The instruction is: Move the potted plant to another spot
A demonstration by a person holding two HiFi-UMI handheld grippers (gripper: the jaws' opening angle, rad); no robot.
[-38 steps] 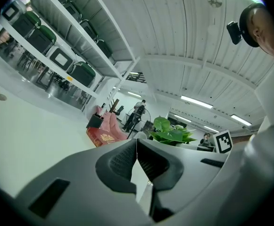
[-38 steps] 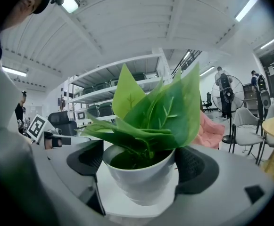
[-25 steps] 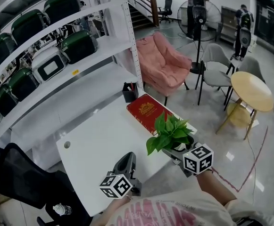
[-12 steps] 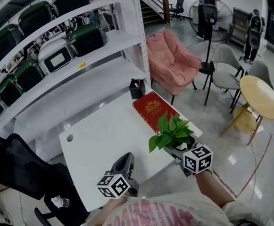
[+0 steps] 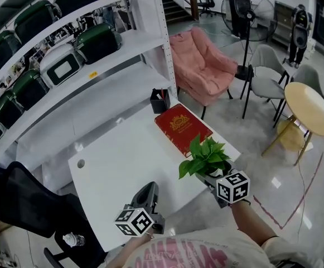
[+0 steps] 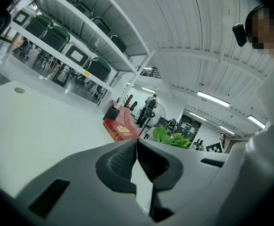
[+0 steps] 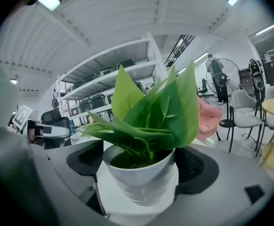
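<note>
Head view, item list.

1. Potted plant (image 5: 204, 157): a small, smooth white pot, round and narrowing toward its base, with a cluster of broad, pointed, bright green leaves. The tallest leaves stand straight up and lower ones spread sideways. The inside of the pot below the rim is dark. It stands upright at the near right edge of the white desk (image 5: 117, 161), just in front of the red book (image 5: 183, 128). Whether its base touches the desk or is held just above it cannot be told.

2. Right gripper (image 7: 142, 166): clamped on the pot, with one dark ribbed pad against each side of the white wall below the rim. The leaves rise above the jaws and fill the middle of the right gripper view.

3. Left gripper (image 6: 137, 149): jaws pressed together, nothing between them. It is held over the near edge of the desk, well apart from the plant, and points across the bare desk top toward the book.

4. Red book: lies flat at the far right of the desk, with a gold emblem on its cover.

5. Black pen holder (image 5: 159, 100): at the far desk corner, just behind the book.

6. Surroundings: a white shelf rack (image 5: 122, 49) behind the desk, a pink armchair (image 5: 206, 66), and a round wooden table (image 5: 305, 108) to the right.
</note>
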